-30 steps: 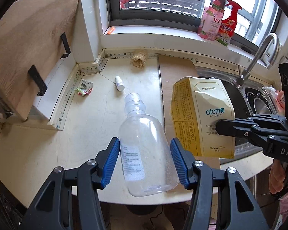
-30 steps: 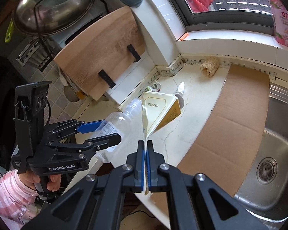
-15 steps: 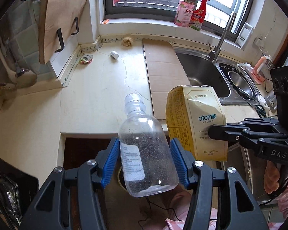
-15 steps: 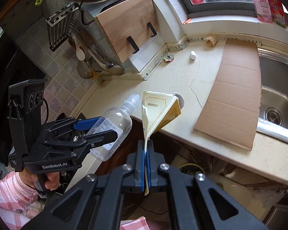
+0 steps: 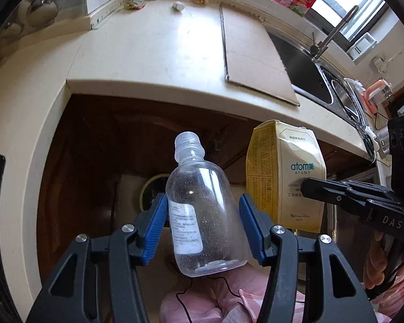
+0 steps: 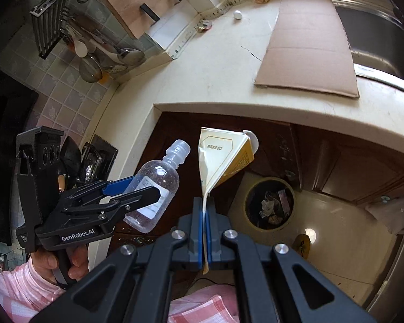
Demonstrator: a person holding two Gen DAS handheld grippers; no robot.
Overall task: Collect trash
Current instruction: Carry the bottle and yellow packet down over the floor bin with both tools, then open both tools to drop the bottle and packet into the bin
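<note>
- The left gripper (image 5: 202,215) had its jaws clamped on the sides of a clear plastic bottle (image 5: 202,215), cap on, neck pointing away from the hand; the bottle looked empty apart from specks on its inner wall.
- The right gripper (image 6: 204,231) had its jaws pressed together on the flattened bottom seam of a yellow-and-white carton (image 6: 223,158), which stood up from the pinch and flared open above it.
- Both items hung in the air off the front edge of the desk (image 6: 202,80), over the floor in front of the dark cabinet; neither touched the desk or the other.
- The step in hand appeared to be the carry to the trash bin (image 6: 269,204), a round bin on the floor below the desk's front edge that already held crumpled scraps.
- The next move likely called for bringing each item over the bin's mouth and parting the jaws; the carton sat nearer the bin than the bottle.
- Room for moving looked open: the floor around the bin was bare, with the cabinet front behind it and the desk's overhang above.
- More possible trash lay on the desk: a small white cap (image 6: 237,14) and a crumpled wrapper (image 6: 203,25) near the back edge, and a flat cardboard sheet (image 6: 307,45) reaching the front edge beside the sink (image 6: 377,40).
</note>
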